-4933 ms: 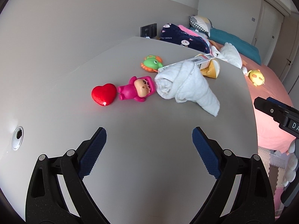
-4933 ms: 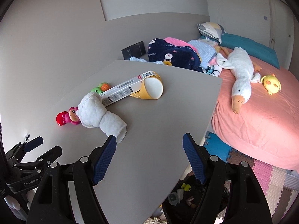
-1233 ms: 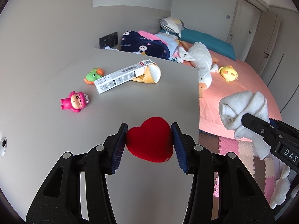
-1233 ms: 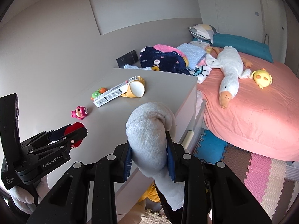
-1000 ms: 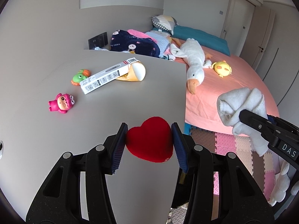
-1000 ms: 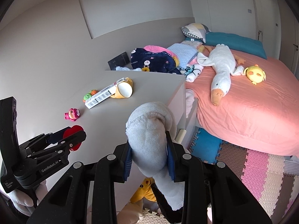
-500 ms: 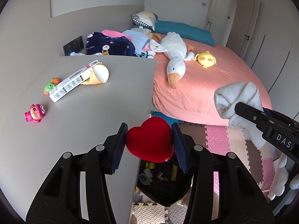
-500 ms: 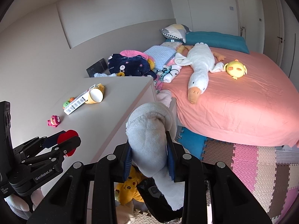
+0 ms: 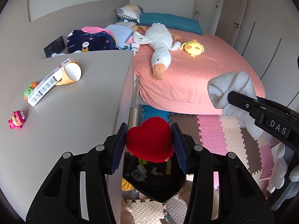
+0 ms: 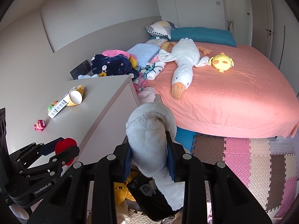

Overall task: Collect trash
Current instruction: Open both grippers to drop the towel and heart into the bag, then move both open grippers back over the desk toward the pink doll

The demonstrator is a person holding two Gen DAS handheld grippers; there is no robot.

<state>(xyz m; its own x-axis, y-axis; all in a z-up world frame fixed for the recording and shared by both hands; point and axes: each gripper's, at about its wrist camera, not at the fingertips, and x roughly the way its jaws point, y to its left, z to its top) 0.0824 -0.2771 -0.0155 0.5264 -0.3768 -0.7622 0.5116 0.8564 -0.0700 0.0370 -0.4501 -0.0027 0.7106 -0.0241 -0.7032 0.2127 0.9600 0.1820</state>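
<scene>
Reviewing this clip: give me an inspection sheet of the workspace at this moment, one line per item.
Surface: grey table, mostly bare.
Job's things: red heart, white towel, both above the black trash bag on the floor.
Clutter: pink toy, green toy, white box, yellow cup.
Grippers: left gripper clamps the heart; right gripper jaws opening, towel between them.
Cables: nothing seen.
Surroundings: pink bed, plush goose, foam mats.

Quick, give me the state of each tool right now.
Left tool: shut on the red heart.
Right tool: jaws opening, white towel still between them.
</scene>
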